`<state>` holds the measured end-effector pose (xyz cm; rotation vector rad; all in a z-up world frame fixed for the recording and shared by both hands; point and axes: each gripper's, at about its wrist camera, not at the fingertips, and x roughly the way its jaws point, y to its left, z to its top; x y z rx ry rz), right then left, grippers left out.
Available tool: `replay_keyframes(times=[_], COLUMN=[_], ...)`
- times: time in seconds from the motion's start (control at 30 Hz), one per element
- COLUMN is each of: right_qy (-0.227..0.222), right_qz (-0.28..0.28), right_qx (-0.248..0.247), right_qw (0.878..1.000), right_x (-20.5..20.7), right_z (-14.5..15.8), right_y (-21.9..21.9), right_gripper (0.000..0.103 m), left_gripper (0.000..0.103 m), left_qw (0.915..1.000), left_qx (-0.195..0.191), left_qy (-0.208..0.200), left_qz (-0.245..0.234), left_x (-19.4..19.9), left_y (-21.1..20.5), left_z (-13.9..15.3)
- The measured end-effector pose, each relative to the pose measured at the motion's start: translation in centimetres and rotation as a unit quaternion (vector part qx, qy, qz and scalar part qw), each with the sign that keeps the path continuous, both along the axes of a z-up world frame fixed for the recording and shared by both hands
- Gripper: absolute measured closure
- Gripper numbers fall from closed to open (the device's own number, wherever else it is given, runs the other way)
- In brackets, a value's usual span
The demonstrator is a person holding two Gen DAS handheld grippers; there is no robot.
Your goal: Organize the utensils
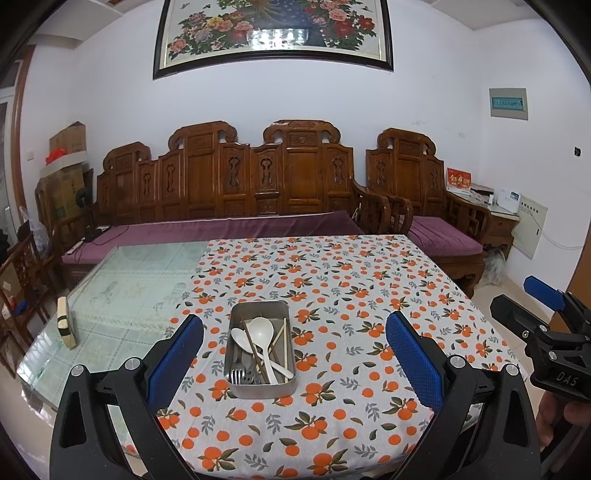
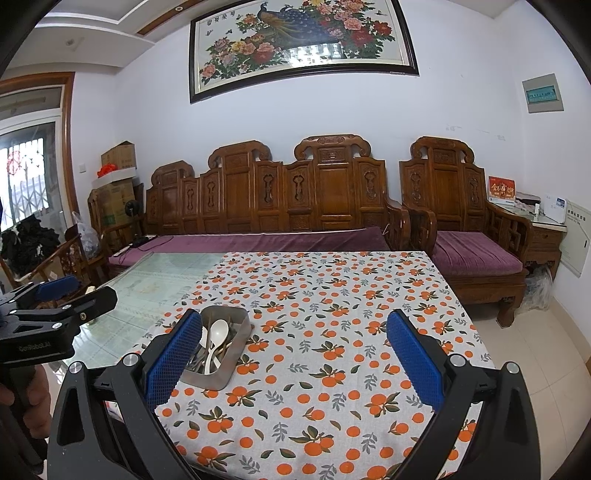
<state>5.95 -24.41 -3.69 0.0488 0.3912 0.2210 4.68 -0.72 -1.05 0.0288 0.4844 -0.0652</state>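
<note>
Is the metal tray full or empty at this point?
Partly full. The metal tray holds two white spoons, forks and chopsticks, all jumbled together; nothing lies out on the tablecloth.

both views set low over the near edge of the table (image 1: 332,266), facing across it toward the wooden bench (image 1: 229,184) and the framed picture (image 1: 273,33) on the far wall. left view centred on the metal tray (image 1: 258,384), close; right view further right, tray (image 2: 229,373) at left. shared: tablecloth (image 2: 332,295), bench, wall.
</note>
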Motion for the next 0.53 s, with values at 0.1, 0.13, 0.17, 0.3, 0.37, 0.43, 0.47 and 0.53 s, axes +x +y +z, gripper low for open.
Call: replay_keyframes(times=[0.1, 0.13, 0.17, 0.3, 0.37, 0.43, 0.47, 0.53], right_qy=[0.0, 0.0, 0.0, 0.0, 0.0, 0.0, 0.0, 0.0], right_qz=[0.0, 0.0, 0.0, 0.0, 0.001, 0.001, 0.001, 0.001], right_qx=[0.001, 0.0, 0.0, 0.0, 0.0, 0.0, 0.0, 0.001], right_qw=[1.0, 1.0, 1.0, 1.0, 1.0, 1.0, 1.0, 1.0], right_x=[-0.04, -0.04, -0.05, -0.05, -0.02, -0.1, -0.1, -0.1], right_z=[-0.01, 0.01, 0.01, 0.0, -0.02, 0.0, -0.02, -0.01], right_y=[0.09, 0.02, 0.02, 0.04, 0.09, 0.03, 0.09, 0.05], right_gripper=[0.003, 0.003, 0.003, 0.003, 0.003, 0.003, 0.003, 0.003], left_gripper=[0.008, 0.008, 0.008, 0.008, 0.008, 0.008, 0.008, 0.008], left_qw=[1.0, 1.0, 1.0, 1.0, 1.0, 1.0, 1.0, 1.0], left_qx=[0.0, 0.0, -0.001, -0.001, -0.001, 0.0, -0.001, -0.002], left_qy=[0.0, 0.0, 0.0, 0.0, -0.001, -0.001, 0.0, -0.001], left_qz=[0.0, 0.0, 0.0, -0.001, -0.001, -0.001, -0.001, -0.002], left_x=[-0.01, -0.01, -0.01, -0.03, -0.05, -0.05, -0.04, -0.08], left_y=[0.01, 0.01, 0.01, -0.04, -0.08, -0.18, -0.07, -0.09], left_z=[0.0, 0.0, 0.01, 0.12, 0.15, 0.25, 0.18, 0.22])
